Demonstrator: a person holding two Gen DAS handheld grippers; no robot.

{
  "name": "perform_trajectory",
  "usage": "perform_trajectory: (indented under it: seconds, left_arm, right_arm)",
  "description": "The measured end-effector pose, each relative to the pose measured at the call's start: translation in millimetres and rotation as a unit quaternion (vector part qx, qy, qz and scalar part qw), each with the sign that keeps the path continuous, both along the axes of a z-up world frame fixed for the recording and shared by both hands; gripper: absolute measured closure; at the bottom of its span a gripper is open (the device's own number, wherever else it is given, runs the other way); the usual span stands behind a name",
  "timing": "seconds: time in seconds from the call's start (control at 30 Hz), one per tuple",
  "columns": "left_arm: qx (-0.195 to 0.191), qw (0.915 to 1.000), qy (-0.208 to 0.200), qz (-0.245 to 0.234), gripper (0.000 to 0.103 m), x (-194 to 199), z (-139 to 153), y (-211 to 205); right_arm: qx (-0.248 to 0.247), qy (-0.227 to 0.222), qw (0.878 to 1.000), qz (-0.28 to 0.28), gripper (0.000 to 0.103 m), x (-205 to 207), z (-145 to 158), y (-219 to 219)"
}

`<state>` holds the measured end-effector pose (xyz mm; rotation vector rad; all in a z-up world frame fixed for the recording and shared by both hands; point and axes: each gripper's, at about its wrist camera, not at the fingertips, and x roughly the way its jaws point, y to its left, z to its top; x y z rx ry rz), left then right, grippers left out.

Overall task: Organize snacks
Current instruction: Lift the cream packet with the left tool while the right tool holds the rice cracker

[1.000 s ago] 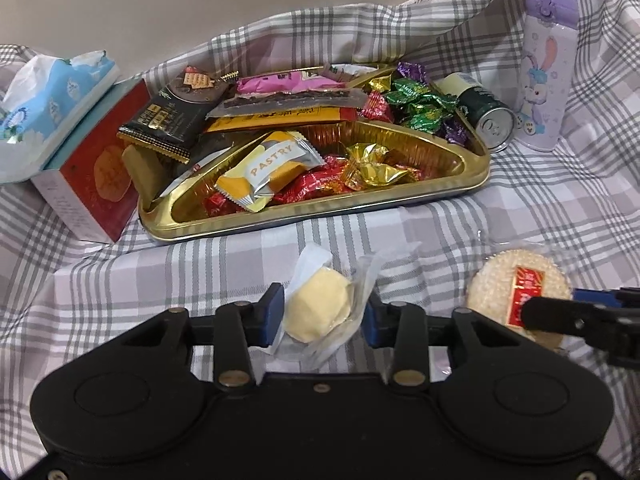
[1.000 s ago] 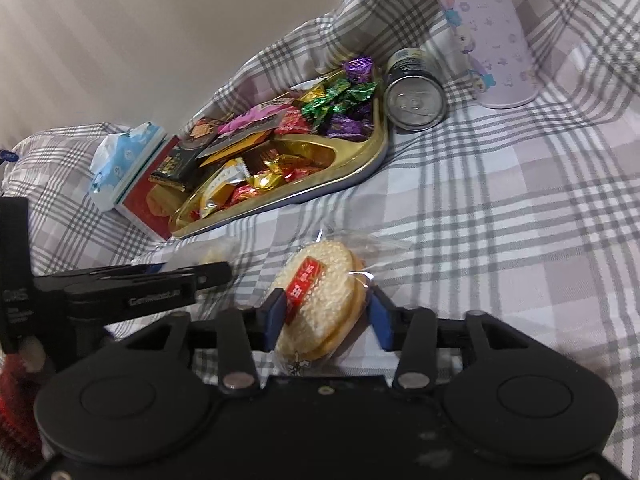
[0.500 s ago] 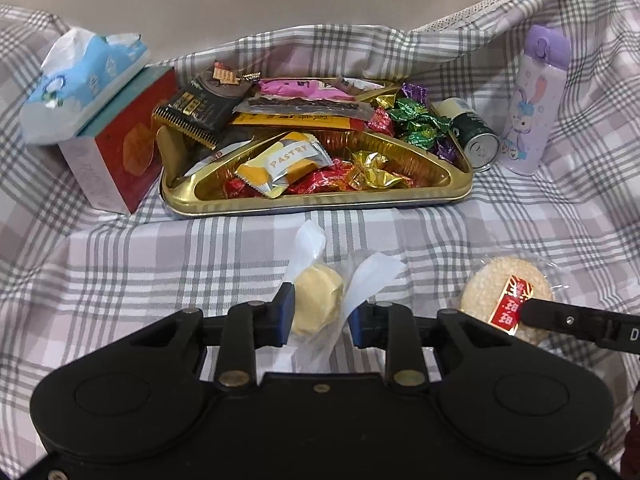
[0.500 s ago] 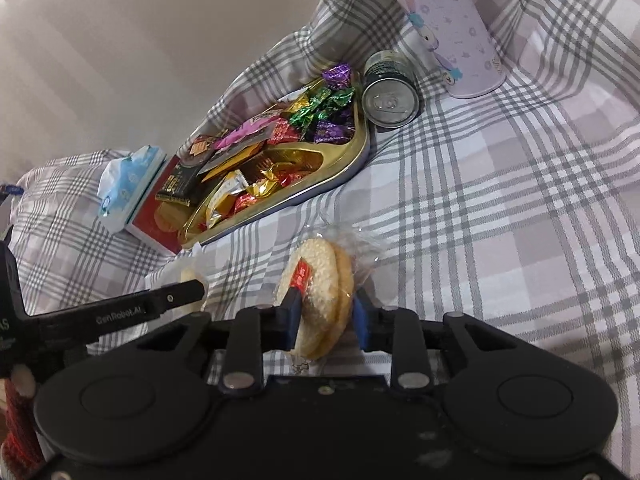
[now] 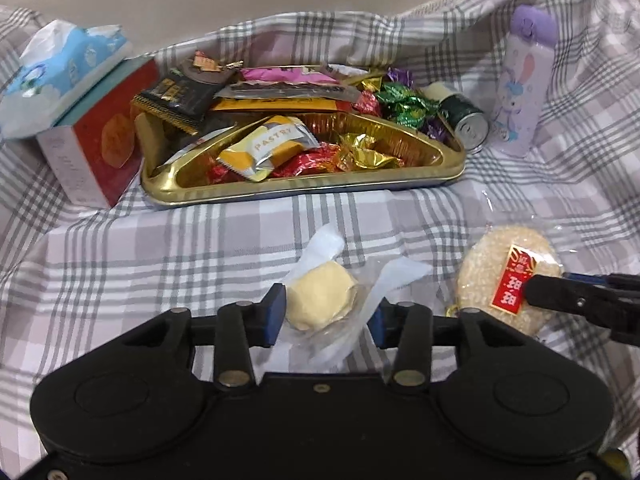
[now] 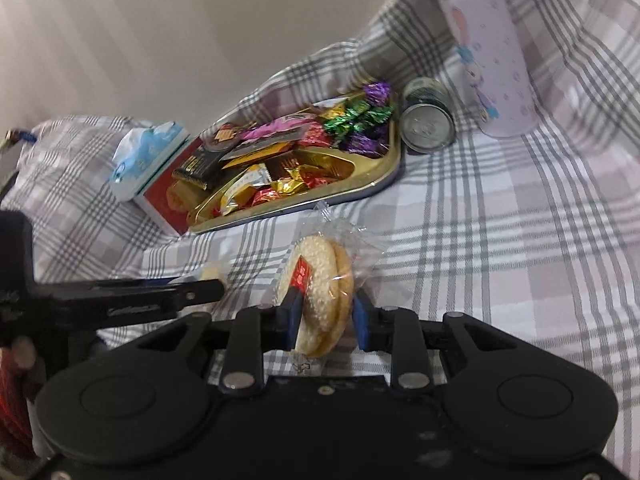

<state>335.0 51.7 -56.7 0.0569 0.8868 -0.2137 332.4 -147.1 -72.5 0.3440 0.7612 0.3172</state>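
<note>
Both tools, seemingly, grip snacks: pastry, cracker.

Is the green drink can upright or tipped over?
Tipped over: the green can lies on its side on the plaid cloth, round end facing the camera, beside the gold tray.

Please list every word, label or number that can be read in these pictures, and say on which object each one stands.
"PASTRY": on the yellow and white packet in the gold tray.
Red label on the sesame cake: gold Chinese characters, too blurred to read.
Dark wafer packet: gold print, too small to read.
Left gripper's arm, in the right wrist view: blurred lettering, unreadable.
</note>
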Motion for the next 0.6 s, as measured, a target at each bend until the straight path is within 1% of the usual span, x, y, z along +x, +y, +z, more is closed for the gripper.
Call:
perform_trajectory:
  seconds: [0.07,0.17,0.23,0.27,0.33,0.43,0.53,0.6]
  left_arm:
    - [0.021,0.9998,-0.003,-0.002,0.049,6.4,-2.9,-8.6]
    - [0.039,0.9992,-0.006,-0.004,0.048,14.7,-6.6,-15.3]
    - [0.042,0.9991,-0.001,-0.002,0.047,19.8,-9.2,-16.2]
    - [0.042,0.9991,0.002,0.001,0.048,21.9,-10.2,-16.1]
    - [0.035,0.9994,0.005,0.006,0.049,22.9,-10.3,-15.2]
    - [0.041,0.9991,0.004,0.007,0.049,22.0,-10.7,-17.7]
    - [0.048,0.9988,0.003,0.007,0.05,21.1,-11.0,-20.7]
    - [0.049,0.9988,0.002,0.007,0.05,21.0,-11.4,-20.8]
  right_arm:
    - [0.004,0.003,1.0,-0.002,0.073,3.0,-1.0,-1.4]
    - [0.012,0.013,1.0,-0.006,0.072,8.6,-5.1,-4.7]
    - [0.018,0.019,1.0,-0.008,0.07,11.4,-8.1,-5.8]
    - [0.021,0.023,0.999,-0.01,0.067,13.3,-9.8,-6.8]
    - [0.026,0.032,0.999,-0.011,0.066,16.2,-13.4,-6.9]
    - [0.035,0.038,0.999,-0.014,0.065,19.4,-18.4,-5.6]
    - [0.031,0.038,0.999,-0.015,0.062,20.9,-20.8,-3.0]
    - [0.016,0.033,0.999,-0.014,0.061,21.4,-20.1,1.7]
